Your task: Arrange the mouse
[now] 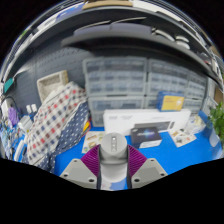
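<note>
A grey and white computer mouse [113,155] sits between my gripper's fingers, its front end pointing away from me. The purple pads [92,160] press against both of its sides. My gripper [113,163] is shut on the mouse and holds it up above a blue table surface [185,156]. The underside of the mouse is hidden.
A white box with a dark picture [148,126] stands just beyond the mouse. A plaid cloth [55,115] hangs at the left. Drawer cabinets [135,82] line the back wall. A green plant [216,120] is at the far right.
</note>
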`<state>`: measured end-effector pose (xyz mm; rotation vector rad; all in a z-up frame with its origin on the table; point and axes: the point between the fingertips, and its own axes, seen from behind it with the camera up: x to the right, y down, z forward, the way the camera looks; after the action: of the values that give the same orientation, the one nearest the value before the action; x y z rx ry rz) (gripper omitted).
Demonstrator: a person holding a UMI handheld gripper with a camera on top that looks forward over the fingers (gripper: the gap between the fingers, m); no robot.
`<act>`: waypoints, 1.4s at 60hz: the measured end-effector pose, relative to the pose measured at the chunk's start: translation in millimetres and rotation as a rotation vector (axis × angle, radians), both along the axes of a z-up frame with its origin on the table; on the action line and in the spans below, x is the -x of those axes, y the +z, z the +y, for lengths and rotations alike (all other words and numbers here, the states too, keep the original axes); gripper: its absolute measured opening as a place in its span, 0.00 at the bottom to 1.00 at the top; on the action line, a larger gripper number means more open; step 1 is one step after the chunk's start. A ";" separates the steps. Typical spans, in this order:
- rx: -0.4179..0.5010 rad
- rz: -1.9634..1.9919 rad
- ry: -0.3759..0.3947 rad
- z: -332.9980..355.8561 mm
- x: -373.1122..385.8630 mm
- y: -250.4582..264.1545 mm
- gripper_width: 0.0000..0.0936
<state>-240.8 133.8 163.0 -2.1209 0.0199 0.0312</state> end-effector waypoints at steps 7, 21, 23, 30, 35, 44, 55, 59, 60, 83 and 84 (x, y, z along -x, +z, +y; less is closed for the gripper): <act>0.091 -0.010 0.057 -0.9 49.4 -69.9 0.38; 0.269 -0.035 0.018 -17.4 75.0 -170.4 0.38; 0.262 -0.035 0.011 -17.7 75.0 -175.1 0.38; 0.254 -0.043 0.009 -17.5 74.9 -176.0 0.39; 0.254 -0.029 -0.003 -16.7 74.7 -175.6 0.48; 0.282 -0.028 -0.006 -17.5 76.7 -175.8 0.54; 0.253 0.020 -0.025 -19.1 74.8 -135.0 0.83; 0.218 0.019 -0.020 -19.9 74.8 -108.6 0.83; 0.207 0.020 -0.018 -20.3 74.9 -101.4 0.83; 0.037 -0.021 -0.030 -57.7 58.3 19.1 0.83; 0.032 -0.021 -0.030 -59.3 58.0 21.9 0.83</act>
<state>-298.8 74.5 184.9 -2.1525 0.0399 -0.0098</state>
